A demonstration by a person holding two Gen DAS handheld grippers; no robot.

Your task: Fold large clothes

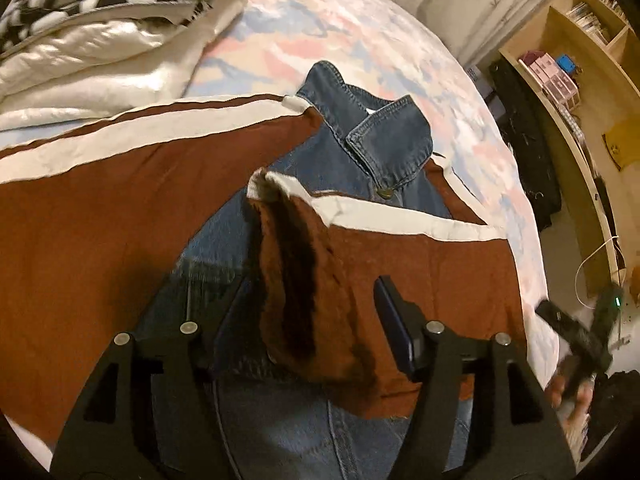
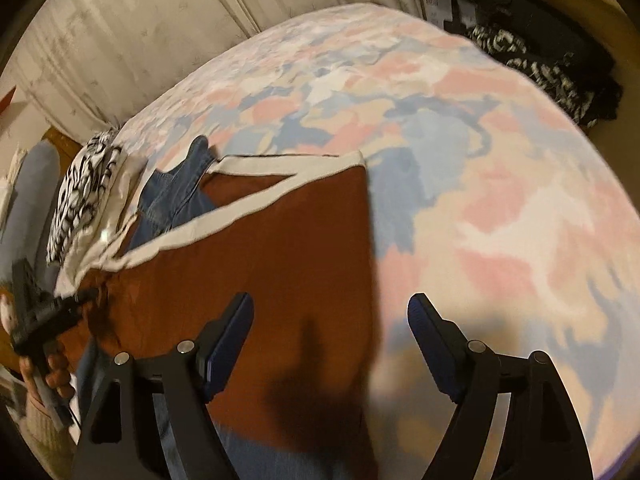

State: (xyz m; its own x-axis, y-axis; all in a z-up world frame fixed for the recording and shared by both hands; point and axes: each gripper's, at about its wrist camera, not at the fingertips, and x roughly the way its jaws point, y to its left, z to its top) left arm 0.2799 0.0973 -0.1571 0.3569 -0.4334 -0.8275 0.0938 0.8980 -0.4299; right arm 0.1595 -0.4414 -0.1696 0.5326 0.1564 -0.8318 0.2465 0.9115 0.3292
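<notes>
A denim jacket with rust-brown sleeves and white stripes (image 1: pixel 92 216) lies on the bed, its blue collar (image 1: pixel 384 136) pointing away. The right sleeve (image 1: pixel 400 264) is folded over the denim front, and its cuff end (image 1: pixel 296 280) bunches up between the jaws of my left gripper (image 1: pixel 308 312), which stand wide apart and do not press it. In the right wrist view the brown sleeve (image 2: pixel 260 260) lies flat below my right gripper (image 2: pixel 330 340), which is open and empty above the sleeve's right edge.
The bed has a pink, blue and cream patterned cover (image 2: pixel 480 200). A white duvet and a black-and-white checked blanket (image 1: pixel 100 8) lie at the far left. Wooden shelves (image 1: pixel 580 60) stand beyond the bed's right side. Dark clothes (image 2: pixel 540 64) lie off the bed's far corner.
</notes>
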